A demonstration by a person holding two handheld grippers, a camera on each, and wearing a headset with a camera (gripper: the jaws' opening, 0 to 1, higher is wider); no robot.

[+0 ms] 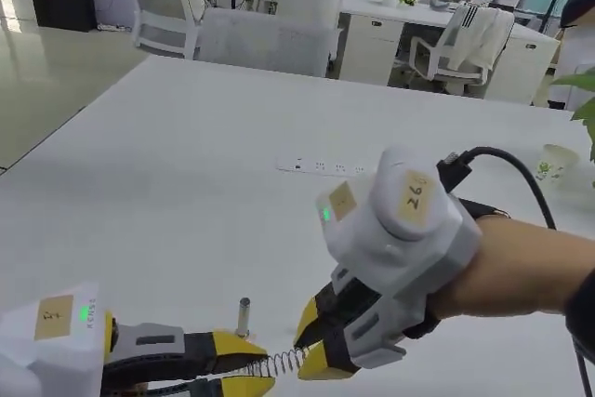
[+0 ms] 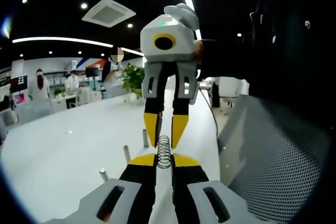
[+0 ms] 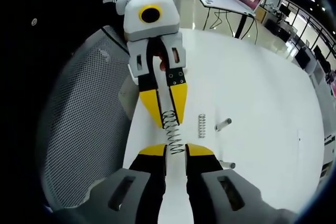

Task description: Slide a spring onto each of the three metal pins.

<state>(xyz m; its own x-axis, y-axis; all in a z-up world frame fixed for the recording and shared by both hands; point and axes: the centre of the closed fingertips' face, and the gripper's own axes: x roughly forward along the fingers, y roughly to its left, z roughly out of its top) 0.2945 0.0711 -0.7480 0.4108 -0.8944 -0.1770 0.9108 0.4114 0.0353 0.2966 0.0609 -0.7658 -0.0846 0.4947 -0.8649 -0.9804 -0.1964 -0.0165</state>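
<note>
Two claws face each other over the tabletop (image 1: pixel 186 183). In the left gripper view a mesh chair (image 2: pixel 273 156) sits at three o'clock. The left claw (image 2: pixel 164 157) and right claw (image 3: pixel 176 149) are each clamped on one end of a spring (image 1: pixel 284 360). Three pins (image 2: pixel 145 137) stand at its nine o'clock, with a loose spring (image 3: pixel 201 125) nearby.

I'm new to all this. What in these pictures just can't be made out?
- Head view: beyond one pin, the other pins are hidden behind the left gripper or cut off by the bottom edge.
- Both gripper views: the ends of the spring are covered by the yellow fingers.
- Head view: the print on the paper cup is too small to read.
</note>
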